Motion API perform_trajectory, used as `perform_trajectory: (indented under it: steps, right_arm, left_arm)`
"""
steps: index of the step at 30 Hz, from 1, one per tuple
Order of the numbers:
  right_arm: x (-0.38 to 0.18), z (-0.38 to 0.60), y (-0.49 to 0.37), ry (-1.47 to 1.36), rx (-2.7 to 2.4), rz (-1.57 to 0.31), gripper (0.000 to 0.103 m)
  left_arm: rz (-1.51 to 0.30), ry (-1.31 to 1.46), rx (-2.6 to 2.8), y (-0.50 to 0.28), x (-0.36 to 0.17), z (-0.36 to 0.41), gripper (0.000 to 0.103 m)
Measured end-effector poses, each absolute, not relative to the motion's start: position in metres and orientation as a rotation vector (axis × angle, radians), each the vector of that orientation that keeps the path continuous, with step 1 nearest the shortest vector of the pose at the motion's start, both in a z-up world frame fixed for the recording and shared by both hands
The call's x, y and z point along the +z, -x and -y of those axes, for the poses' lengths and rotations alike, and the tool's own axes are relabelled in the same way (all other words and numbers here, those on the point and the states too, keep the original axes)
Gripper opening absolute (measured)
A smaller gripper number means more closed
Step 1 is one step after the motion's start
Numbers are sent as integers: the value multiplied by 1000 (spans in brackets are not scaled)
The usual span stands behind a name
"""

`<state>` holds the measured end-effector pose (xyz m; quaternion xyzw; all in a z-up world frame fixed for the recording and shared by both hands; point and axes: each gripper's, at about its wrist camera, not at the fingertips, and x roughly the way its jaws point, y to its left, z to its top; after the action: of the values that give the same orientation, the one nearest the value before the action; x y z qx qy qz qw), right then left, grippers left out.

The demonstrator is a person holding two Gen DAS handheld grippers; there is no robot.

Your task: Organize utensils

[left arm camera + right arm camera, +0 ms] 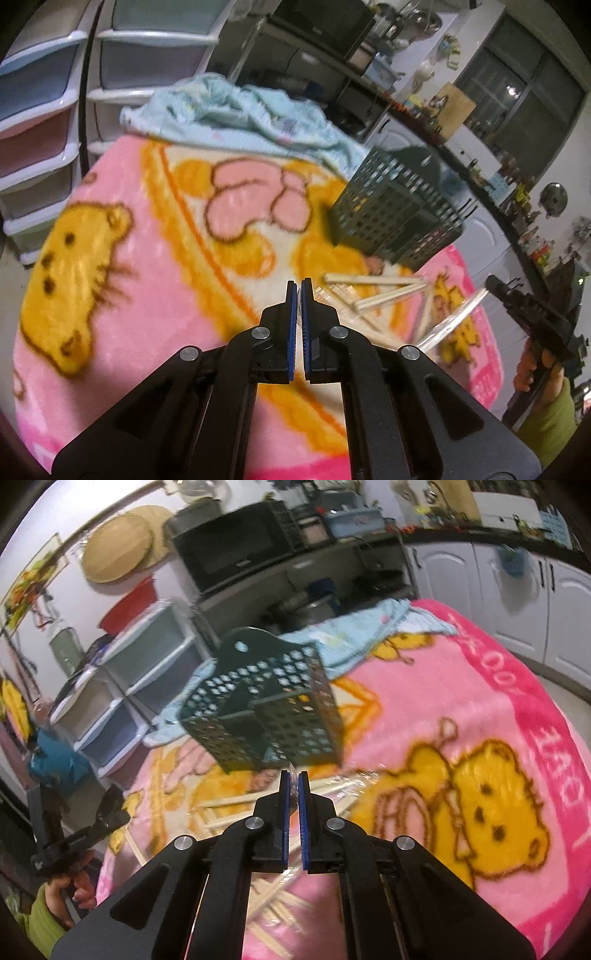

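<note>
Several pale wooden chopsticks (373, 291) in clear plastic wrappers lie scattered on the pink cartoon blanket (147, 295), just in front of a dark green perforated utensil basket (395, 210). My left gripper (300, 291) is shut, with a thin sliver of clear wrapper pinched between its blue pads. My right gripper (294, 775) is shut too, a clear plastic edge poking up between its pads. In the left wrist view a long clear wrapped piece (450, 321) hangs from the right gripper (495, 286). The basket (266, 709) stands just beyond the chopsticks (236, 801). The left gripper (110, 805) shows at the far left.
A crumpled light-blue cloth (251, 110) lies at the blanket's far edge behind the basket. White plastic drawer units (48, 122) stand to the left, a microwave (229, 550) on a shelf behind, white cabinets (517, 590) to the right. A hand in a green sleeve (546, 410) holds the right gripper.
</note>
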<state>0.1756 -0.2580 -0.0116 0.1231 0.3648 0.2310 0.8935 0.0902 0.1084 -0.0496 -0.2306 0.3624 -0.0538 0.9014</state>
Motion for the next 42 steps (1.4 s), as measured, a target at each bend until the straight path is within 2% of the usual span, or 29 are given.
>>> perform_trajectory:
  steps: [14,22,42]
  right_arm:
    - [62,224,-133,-202,642,-597,4]
    - [102,240,-117,-195,628,-491,4]
    - [163,273,-131,-190,547,-316,4]
  left_arm:
    - [-586,415,-331,-86,35,-58,0]
    - [-511,365,-438,-94,79,-25,0]
    - [-403,293,-456,-140,144,1,0]
